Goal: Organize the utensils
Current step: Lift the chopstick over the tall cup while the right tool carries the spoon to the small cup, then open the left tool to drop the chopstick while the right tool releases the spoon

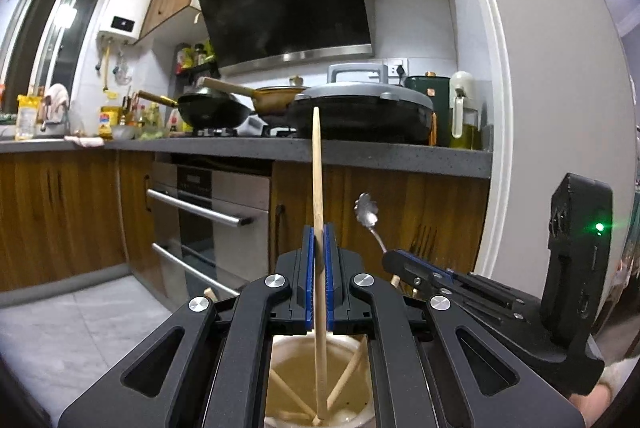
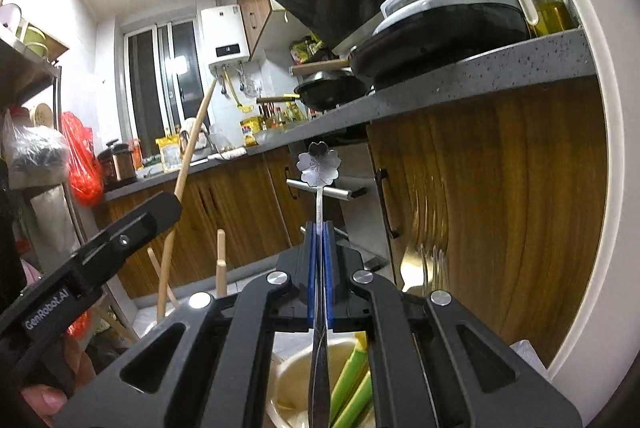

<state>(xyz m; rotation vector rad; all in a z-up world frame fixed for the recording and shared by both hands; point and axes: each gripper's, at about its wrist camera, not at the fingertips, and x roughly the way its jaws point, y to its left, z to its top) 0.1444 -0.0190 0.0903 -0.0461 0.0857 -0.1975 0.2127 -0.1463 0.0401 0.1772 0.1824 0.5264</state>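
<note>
Looming behind it all stood the grey countertop (image 1: 360, 151) with its lidded black pan (image 1: 360, 115). Below, the left gripper (image 1: 319, 248) pointed up, jaws clenched on a wooden chopstick (image 1: 317, 167) standing upright, foot down in a cream holder (image 1: 280, 356). Just beside it, the right gripper (image 2: 319, 248) aimed upward too, pinching a flower-headed metal spoon (image 2: 319, 163) above another cream cup (image 2: 292, 380) holding green sticks (image 2: 352, 388).

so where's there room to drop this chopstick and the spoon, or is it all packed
The cup under the left tongs has bare floor on its left side, between its wall and the fanned chopsticks; the held chopstick already points there. The right tongs hold the spoon over a cup bare at left, green sticks crowding its right. The stove counter looks crowded.
</note>
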